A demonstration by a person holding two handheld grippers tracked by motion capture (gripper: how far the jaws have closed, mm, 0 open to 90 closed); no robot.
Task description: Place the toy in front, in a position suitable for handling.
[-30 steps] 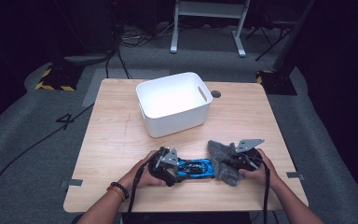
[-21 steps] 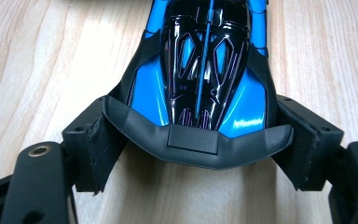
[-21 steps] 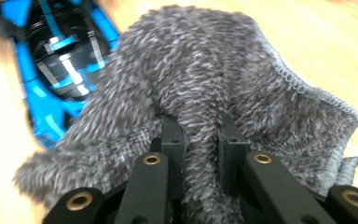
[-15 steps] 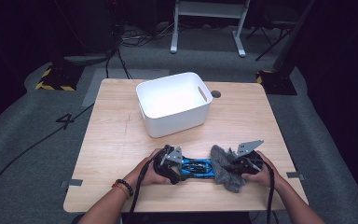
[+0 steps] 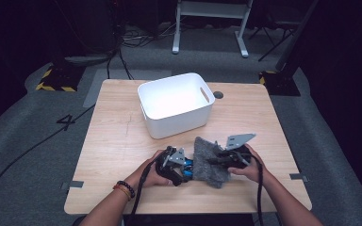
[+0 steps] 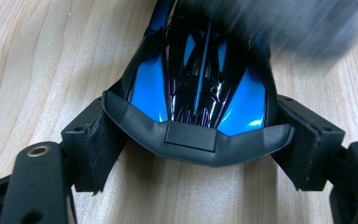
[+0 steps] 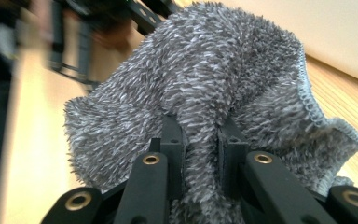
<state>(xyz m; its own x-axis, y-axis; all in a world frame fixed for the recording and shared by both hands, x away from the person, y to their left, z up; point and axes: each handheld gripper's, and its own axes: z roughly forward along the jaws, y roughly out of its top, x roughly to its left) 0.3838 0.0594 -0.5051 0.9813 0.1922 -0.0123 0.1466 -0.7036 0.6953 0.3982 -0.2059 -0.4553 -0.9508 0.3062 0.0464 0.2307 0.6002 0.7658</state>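
Cloth meets toy car
Left tongs [image 6: 193, 140] clamp the blue toy car [image 6: 200, 79]; right tongs [image 7: 199, 140], at its 3 o'clock, pinch the grey cloth [image 7: 214, 79].

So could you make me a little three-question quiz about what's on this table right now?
1. True or false: the right tool is shut on the grey cloth.
2. What does the left tool clamp? A) a white bin B) a blue and black toy car C) a cup
3. Fill in: the white bin stands on the wooden table, ____ from the person than the two tools.

Key
1. True: a fold of the cloth is pinched between its jaws.
2. B: the toy car sits between the pads, gripped at its sides.
3. Farther.
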